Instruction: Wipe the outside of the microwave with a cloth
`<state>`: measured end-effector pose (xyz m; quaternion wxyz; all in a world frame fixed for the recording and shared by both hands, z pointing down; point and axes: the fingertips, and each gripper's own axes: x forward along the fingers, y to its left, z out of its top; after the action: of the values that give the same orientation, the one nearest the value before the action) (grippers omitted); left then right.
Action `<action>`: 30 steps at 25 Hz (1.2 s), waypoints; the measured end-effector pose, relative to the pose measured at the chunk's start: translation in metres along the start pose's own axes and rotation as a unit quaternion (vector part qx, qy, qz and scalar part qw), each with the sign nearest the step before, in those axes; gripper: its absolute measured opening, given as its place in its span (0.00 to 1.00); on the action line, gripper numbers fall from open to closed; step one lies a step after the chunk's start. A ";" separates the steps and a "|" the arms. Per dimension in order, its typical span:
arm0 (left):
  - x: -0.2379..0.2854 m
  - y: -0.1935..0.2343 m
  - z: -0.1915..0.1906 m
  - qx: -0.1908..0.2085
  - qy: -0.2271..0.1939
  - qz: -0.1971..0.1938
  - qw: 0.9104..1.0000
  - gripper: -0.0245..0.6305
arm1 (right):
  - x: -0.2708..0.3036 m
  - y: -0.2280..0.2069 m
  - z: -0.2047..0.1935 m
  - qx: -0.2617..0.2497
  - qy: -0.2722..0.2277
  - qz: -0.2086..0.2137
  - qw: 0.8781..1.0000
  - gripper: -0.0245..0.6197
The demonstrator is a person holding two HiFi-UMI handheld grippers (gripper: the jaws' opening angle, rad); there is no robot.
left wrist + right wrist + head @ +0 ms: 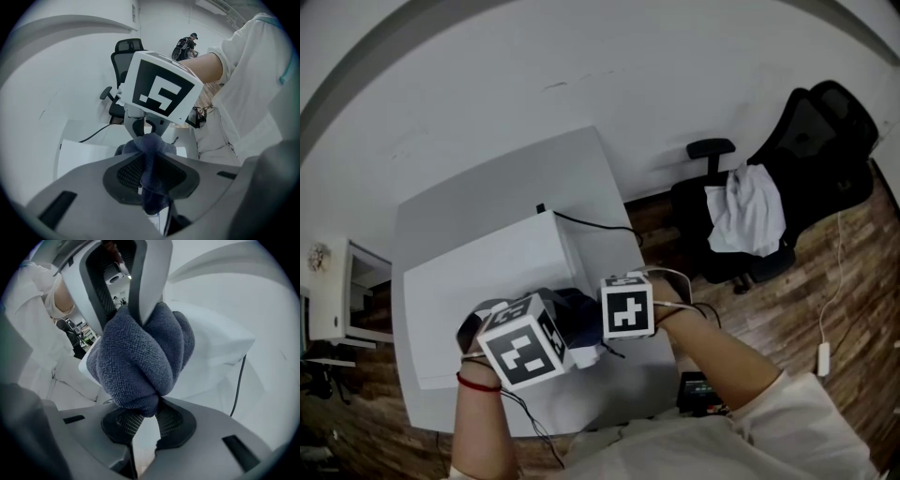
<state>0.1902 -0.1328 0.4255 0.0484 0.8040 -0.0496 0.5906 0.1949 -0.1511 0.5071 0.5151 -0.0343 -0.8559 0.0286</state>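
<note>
cloth: one, dark blue terry, bunched into a tight wad between my two grippers. It hangs at the near right corner of the microwave, and I cannot tell whether it touches the casing.
left gripper: one, narrow, its pads pinched on the cloth, which fills the gap and trails down between them.
right gripper: one, also narrow, its tips nipped on the lower end of the wad, facing the left gripper nose to nose.
marker cubes: two, one on each gripper. The right gripper's cube sits just beside the left one, and both are above the cloth in the head view.
microwave: one, white, standing on the bench toward its near left corner, with its back to the far edge.
bench: one, pale grey, carrying the microwave.
cable: one, black, leaving the microwave's far right corner and running to the bench's right edge.
red band: one, round my left wrist.
office chair: one, black, on the wood floor past the bench's right edge, well apart from the microwave.
white garment: one, draped over the chair's seat.
white lead: one, lying on the floor to the right of the chair, with a small block at its near end.
</note>
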 end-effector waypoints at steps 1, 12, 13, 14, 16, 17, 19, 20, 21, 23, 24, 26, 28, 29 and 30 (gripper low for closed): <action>0.001 0.002 0.001 0.000 -0.002 -0.002 1.000 0.16 | 0.001 -0.004 -0.001 0.009 -0.002 -0.005 1.000 0.16; 0.002 0.052 0.008 0.001 0.002 0.019 1.000 0.15 | 0.008 -0.058 -0.006 0.078 -0.024 -0.026 0.996 0.15; 0.002 0.057 0.007 0.000 0.004 0.020 1.000 0.15 | 0.008 -0.065 -0.006 0.079 -0.023 -0.028 0.996 0.15; 0.002 0.063 0.008 0.000 0.005 0.021 1.000 0.15 | 0.007 -0.070 -0.006 0.080 -0.021 -0.030 0.996 0.15; 0.001 0.075 0.008 0.000 0.008 0.024 1.000 0.15 | 0.007 -0.081 -0.005 0.086 -0.021 -0.031 0.996 0.15; 0.000 0.080 0.008 0.000 0.008 0.027 1.000 0.15 | 0.007 -0.086 -0.003 0.089 -0.024 -0.032 0.995 0.15; -0.001 0.093 0.007 -0.004 0.006 0.032 0.999 0.15 | 0.006 -0.098 -0.001 0.098 -0.031 -0.039 0.994 0.15; 0.000 0.100 0.007 -0.007 0.005 0.036 0.999 0.15 | 0.006 -0.106 0.000 0.103 -0.034 -0.045 0.993 0.15; 0.000 0.105 0.008 -0.009 0.005 0.038 0.999 0.15 | 0.005 -0.113 0.000 0.108 -0.037 -0.051 0.992 0.15; 0.001 0.115 0.009 -0.009 0.006 0.040 0.999 0.15 | 0.006 -0.126 0.001 0.118 -0.046 -0.059 0.990 0.15; 0.001 0.120 0.010 -0.007 0.007 0.043 0.999 0.15 | 0.006 -0.132 0.002 0.123 -0.050 -0.062 0.989 0.15; 0.001 0.134 0.013 -0.003 0.010 0.055 0.998 0.15 | 0.008 -0.146 0.002 0.134 -0.059 -0.072 0.987 0.15; 0.001 0.147 0.017 0.000 0.013 0.063 0.998 0.15 | 0.010 -0.159 0.002 0.139 -0.065 -0.084 0.985 0.15; 0.002 0.152 0.019 0.002 0.014 0.067 0.998 0.15 | 0.011 -0.165 0.002 0.139 -0.066 -0.088 0.984 0.15; 0.001 0.159 0.022 0.006 0.017 0.072 0.997 0.15 | 0.012 -0.170 0.002 0.139 -0.066 -0.091 0.984 0.15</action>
<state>0.1894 -0.2934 0.4233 0.0019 0.7887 -0.1029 0.6061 0.1826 -0.3197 0.5314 0.4577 0.1182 -0.8752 0.1027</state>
